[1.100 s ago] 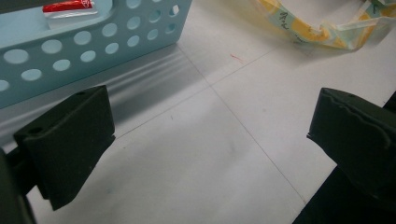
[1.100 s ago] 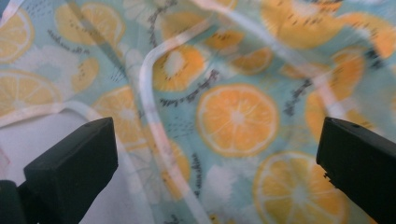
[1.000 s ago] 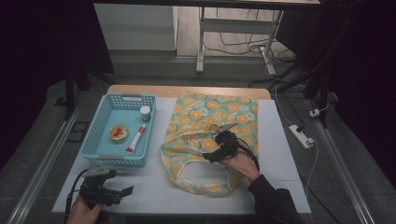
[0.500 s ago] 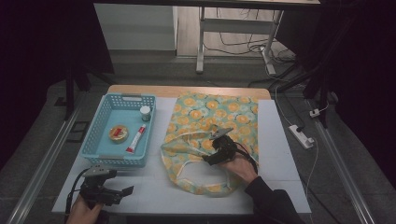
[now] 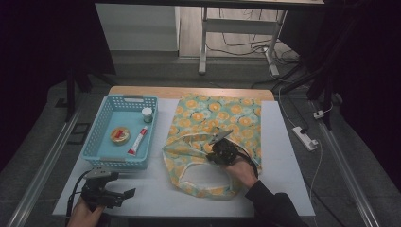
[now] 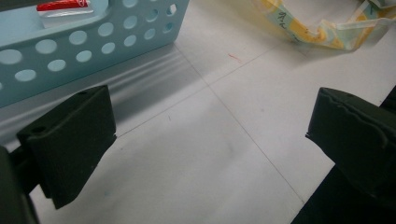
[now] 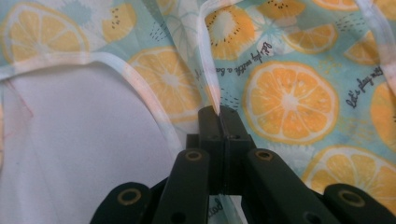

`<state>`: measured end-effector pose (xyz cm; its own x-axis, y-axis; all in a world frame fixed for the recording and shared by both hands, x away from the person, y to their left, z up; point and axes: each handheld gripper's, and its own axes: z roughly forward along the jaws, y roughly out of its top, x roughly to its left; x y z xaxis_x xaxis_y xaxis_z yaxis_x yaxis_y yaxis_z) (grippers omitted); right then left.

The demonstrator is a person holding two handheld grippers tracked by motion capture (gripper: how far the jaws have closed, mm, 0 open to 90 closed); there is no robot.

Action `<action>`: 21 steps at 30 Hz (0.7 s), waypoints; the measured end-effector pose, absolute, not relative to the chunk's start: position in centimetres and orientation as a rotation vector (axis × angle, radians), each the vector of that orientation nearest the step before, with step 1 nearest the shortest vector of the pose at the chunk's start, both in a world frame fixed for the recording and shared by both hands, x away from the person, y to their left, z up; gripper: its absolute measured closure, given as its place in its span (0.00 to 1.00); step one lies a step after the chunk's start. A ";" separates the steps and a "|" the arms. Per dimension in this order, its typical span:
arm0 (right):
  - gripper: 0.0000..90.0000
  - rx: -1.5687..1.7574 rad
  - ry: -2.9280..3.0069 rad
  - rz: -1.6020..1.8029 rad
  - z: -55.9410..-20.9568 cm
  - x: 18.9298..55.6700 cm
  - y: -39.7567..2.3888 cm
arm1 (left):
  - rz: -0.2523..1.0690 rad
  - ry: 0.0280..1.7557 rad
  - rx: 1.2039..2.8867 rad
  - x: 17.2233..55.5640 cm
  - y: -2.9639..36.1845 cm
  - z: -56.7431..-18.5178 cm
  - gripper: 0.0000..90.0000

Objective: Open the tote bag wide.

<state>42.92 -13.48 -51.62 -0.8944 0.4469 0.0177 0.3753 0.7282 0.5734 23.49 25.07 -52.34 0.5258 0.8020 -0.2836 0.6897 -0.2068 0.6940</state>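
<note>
A tote bag [image 5: 222,118] printed with orange slices lies flat on the white table [image 5: 283,156], its mouth and handles toward the person. My right gripper [image 5: 217,143] rests on the bag's upper layer near the mouth. Its jaws have just been closing and now pinch a fold of the bag's white-trimmed edge [image 7: 211,79], with the right gripper [image 7: 219,112] pressed shut on that fabric. My left gripper [image 5: 125,194] lies near the table's front left corner. In its own view the left gripper [image 6: 205,116] stands wide open over bare tabletop.
A light blue basket [image 5: 94,142] stands at the left, holding a red and white tube [image 5: 137,141], a small white-lidded jar [image 5: 147,114] and a round orange item [image 5: 120,135]. The basket's perforated wall [image 6: 93,46] is just beyond the left gripper. A power strip [image 5: 306,137] lies on the floor at the right.
The right gripper's jaws have closed on the bag's edge, and the fabric by the mouth is gathered up slightly. The left gripper has not moved.
</note>
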 end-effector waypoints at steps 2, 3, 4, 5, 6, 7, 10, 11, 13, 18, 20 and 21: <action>1.00 0.698 2.812 0.910 -51.6 43.1 -13.6 | 0.174 1.215 1.951 23.5 25.1 -52.3 0.02; 1.00 0.697 2.805 0.914 -51.6 43.1 -13.6 | 0.174 1.214 1.950 23.5 25.1 -52.3 0.02; 1.00 0.697 2.805 0.914 -51.6 43.1 -13.6 | 0.173 1.213 1.949 23.5 25.1 -52.4 0.02; 1.00 0.699 2.793 0.937 -51.3 43.0 -13.7 | 0.171 1.214 1.947 23.5 25.1 -52.4 0.02; 1.00 0.704 2.787 0.950 -51.1 43.0 -13.7 | 0.170 1.213 1.947 23.5 25.1 -52.4 0.02; 1.00 0.704 2.772 0.978 -50.8 43.0 -13.8 | 0.170 1.213 1.947 23.5 25.1 -52.4 0.02; 1.00 0.683 2.755 1.024 -50.3 43.0 -14.0 | 0.172 1.209 1.950 23.5 25.1 -52.3 0.02; 1.00 0.680 2.749 1.038 -50.2 42.9 -14.1 | 0.172 1.209 1.950 23.5 25.1 -52.3 0.02; 1.00 0.679 2.750 1.052 -49.9 43.0 -14.2 | 0.171 1.208 1.953 23.5 25.1 -52.3 0.02; 1.00 0.690 2.741 1.083 -49.1 43.1 -14.3 | 0.170 1.207 1.952 23.5 25.1 -52.3 0.02; 1.00 0.691 2.731 1.099 -48.7 43.1 -14.4 | 0.169 1.207 1.954 23.5 25.1 -52.3 0.02; 1.00 0.690 2.729 1.108 -48.4 43.1 -14.4 | 0.169 1.207 1.954 23.5 25.1 -52.3 0.02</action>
